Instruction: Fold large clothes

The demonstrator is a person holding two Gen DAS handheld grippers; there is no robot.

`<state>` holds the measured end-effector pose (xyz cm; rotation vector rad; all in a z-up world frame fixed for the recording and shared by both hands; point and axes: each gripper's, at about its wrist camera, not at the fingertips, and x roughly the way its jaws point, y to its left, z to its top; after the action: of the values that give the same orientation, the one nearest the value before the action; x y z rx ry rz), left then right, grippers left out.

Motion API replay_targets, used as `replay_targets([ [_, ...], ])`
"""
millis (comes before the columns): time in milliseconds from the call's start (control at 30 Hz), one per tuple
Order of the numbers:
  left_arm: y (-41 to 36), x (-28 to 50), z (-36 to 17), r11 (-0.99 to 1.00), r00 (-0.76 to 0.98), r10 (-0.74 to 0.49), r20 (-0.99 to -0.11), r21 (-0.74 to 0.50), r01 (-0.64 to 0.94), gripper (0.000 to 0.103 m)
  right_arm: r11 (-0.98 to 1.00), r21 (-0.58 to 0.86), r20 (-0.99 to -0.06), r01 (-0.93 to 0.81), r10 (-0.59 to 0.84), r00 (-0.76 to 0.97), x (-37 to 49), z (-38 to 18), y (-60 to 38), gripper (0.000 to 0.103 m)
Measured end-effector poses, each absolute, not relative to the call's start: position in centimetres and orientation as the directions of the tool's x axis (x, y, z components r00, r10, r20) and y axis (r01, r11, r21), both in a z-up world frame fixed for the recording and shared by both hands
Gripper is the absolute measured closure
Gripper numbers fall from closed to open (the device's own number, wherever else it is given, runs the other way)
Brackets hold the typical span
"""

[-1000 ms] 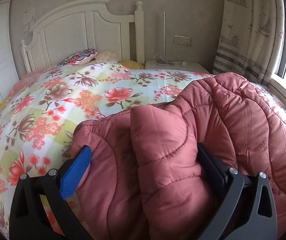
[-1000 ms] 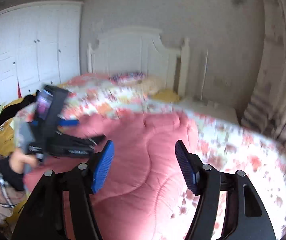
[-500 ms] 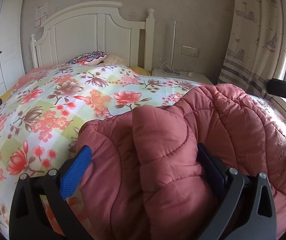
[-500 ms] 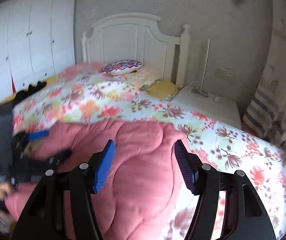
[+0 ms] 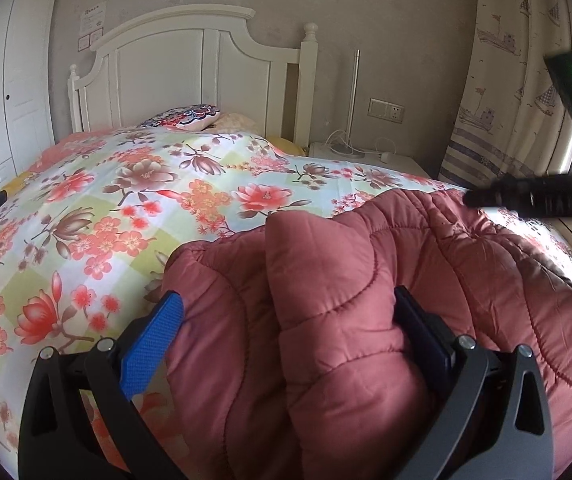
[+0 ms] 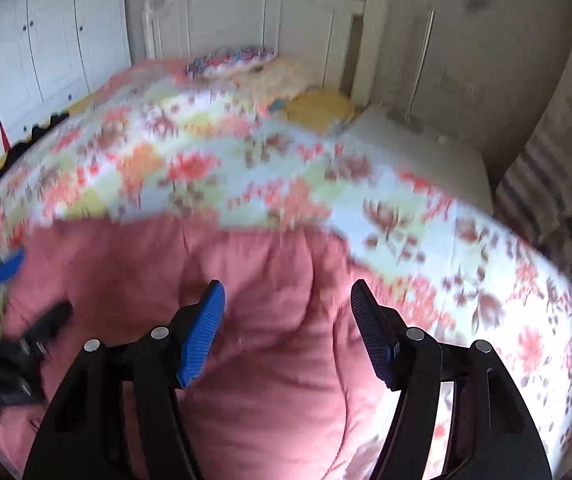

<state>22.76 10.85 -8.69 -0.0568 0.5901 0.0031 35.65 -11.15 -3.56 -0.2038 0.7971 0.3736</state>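
Pink quilted coat (image 5: pixel 366 300): one, bunched at the near edge of the floral bedspread (image 5: pixel 106 220), long axis running left to right | left gripper (image 5: pixel 290 344) clamps a thick fold of it | right gripper (image 6: pixel 286 332) hovers over it, jaws apart, nothing between | bedspread beyond lies open up to one white headboard (image 5: pixel 174 68).

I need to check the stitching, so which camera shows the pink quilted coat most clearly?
The left wrist view: the pink quilted coat is sharp there, seams and a bunched fold visible between the left claw's fingers. In the right wrist view the coat fills the foreground under the open right claw, but motion blur hides the stitching.
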Motion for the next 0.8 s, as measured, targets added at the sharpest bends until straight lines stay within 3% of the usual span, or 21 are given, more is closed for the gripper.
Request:
replay_targets([
  [133,10.6,22.4,-8.5,0.999,0.839,0.017,-0.544,-0.028,-0.038,0.002,0.849,-0.173,-0.865,-0.499,0.111,0.489,37.5,-9.0,-6.8,0.038],
  [267,10.6,22.3,-8.5,0.998,0.840,0.039,-0.541,-0.015,-0.056,0.002,0.855,-0.178,-0.857,-0.487,0.109,0.504,37.7,-8.7,-6.7,0.037],
  [433,10.4,21.4,-8.4,0.997,0.853,0.077,-0.516,0.025,-0.074,0.002,0.882,-0.175,-0.779,-0.438,0.148,0.609,34.2,-5.1,-8.7,0.035],
  [500,10.4,21.0,-8.4,0.995,0.859,0.094,-0.503,0.031,-0.090,0.002,0.899,-0.134,-0.741,-0.418,0.189,0.644,31.7,-3.6,-10.2,0.019],
  [567,10.6,21.1,-8.4,0.996,0.857,0.090,-0.507,0.026,-0.089,0.002,0.899,-0.127,-0.716,-0.418,0.209,0.666,28.9,-3.4,-11.0,0.012],
  [667,10.6,21.4,-8.5,0.996,0.852,0.081,-0.518,0.020,-0.082,0.002,0.865,-0.187,-0.758,-0.465,0.174,0.629,27.1,-6.7,-9.9,0.013],
  [800,10.2,21.5,-8.6,0.995,0.848,0.095,-0.521,0.048,-0.082,0.002,0.882,-0.111,-0.769,-0.458,0.216,0.601,27.5,-7.1,-10.9,0.013],
])
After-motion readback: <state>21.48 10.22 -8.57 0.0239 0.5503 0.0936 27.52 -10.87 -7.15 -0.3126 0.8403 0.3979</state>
